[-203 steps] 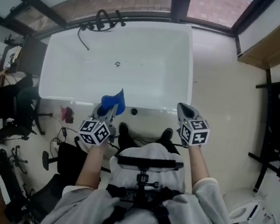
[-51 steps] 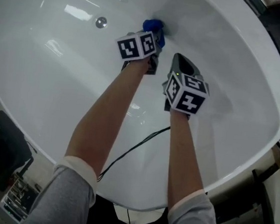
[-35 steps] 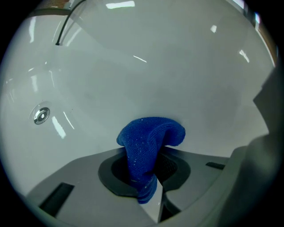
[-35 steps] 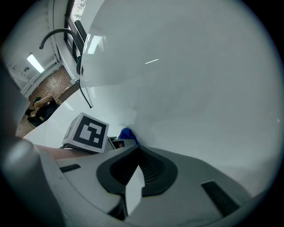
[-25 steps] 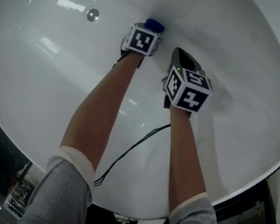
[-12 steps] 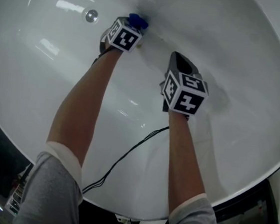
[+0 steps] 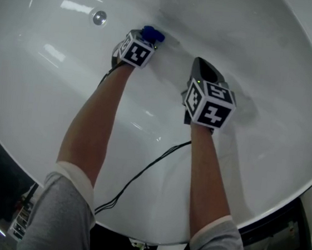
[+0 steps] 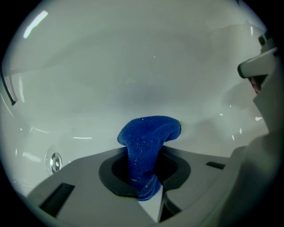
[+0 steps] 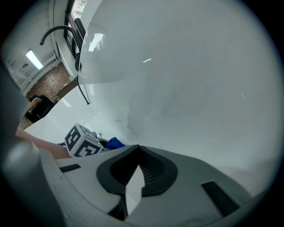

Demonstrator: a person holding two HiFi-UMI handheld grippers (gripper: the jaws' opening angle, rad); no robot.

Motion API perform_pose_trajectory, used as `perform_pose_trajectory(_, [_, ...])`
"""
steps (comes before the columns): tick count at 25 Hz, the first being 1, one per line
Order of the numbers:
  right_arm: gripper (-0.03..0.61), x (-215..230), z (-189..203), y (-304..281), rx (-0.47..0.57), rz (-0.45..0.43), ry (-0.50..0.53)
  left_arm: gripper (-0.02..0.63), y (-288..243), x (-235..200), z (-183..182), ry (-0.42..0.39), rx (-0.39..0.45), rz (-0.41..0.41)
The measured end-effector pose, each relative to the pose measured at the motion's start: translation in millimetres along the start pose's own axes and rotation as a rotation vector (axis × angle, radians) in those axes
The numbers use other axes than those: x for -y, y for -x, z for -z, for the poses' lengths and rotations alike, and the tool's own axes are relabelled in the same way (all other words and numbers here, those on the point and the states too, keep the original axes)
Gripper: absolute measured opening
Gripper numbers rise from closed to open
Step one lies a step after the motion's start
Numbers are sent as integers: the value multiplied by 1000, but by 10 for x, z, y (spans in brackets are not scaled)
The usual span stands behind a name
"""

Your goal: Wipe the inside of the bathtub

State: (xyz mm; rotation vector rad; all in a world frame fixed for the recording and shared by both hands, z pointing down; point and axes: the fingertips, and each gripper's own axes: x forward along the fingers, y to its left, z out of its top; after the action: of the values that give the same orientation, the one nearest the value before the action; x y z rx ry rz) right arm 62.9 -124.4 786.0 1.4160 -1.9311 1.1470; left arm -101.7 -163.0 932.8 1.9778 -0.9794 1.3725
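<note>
The left gripper (image 7: pixel 145 38) is clenched on a blue microfibre cloth (image 8: pixel 149 135). The cloth's tail is pinched between the closed jaws and its bunched head stands straight out past the tips. So the cloth's long axis runs along the gripper's own axis, pointing at the far sloping wall of the bathtub (image 7: pixel 273 79), and the unwiped white surface lies directly ahead of the wad. From the left gripper view the head seems to be pressed onto the enamel, though contact cannot be confirmed, since white on white shows no clear shadow line.

The cloth sits deep in the tub, just right of the chrome drain (image 7: pixel 99 16) and well away from the near rim. The right gripper (image 7: pixel 203 72) has its jaws together on nothing. It hangs over the tub's inner slope, nearer the person than the left and beside it on the right. The left hand is plainly the working one, and any stroke will be made by sweeping that arm sideways or pulling it back. A black cable (image 7: pixel 139 177) trails along the tub under the forearms.

Against half a second ago, the left gripper and cloth have drawn slightly back toward the person. A second ago they were further right, away from the drain. The right gripper has hardly shifted.
</note>
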Motion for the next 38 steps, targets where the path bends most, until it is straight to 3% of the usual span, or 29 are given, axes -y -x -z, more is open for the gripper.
perform_pose_trajectory(5, [9,-26,31,37,-7,-1,-1,77,66,264,233,42,13,52])
perform_pose_trajectory(10, [9,10,71,54,-12,8,-11,77,80,493,286,38,11,24])
perform_pose_trajectory(15, [9,132,78,105,-6,38,-29,77,73,773,216,4,19,39])
perform_pose_trajectory(20, [9,187,117,126,-11,49,-35,77,56,1091,160,-101,21,70])
perform_pose_trajectory(23, [9,167,95,136,-10,44,-16,77,24,938,127,-110,24,58])
perform_pose_trajectory(32, [9,257,155,135,-20,54,-12,77,-2,-306,-95,96,22,-85])
perform_pose_trajectory(38, [9,291,199,136,-30,62,-11,77,-39,-106,-185,94,47,-106])
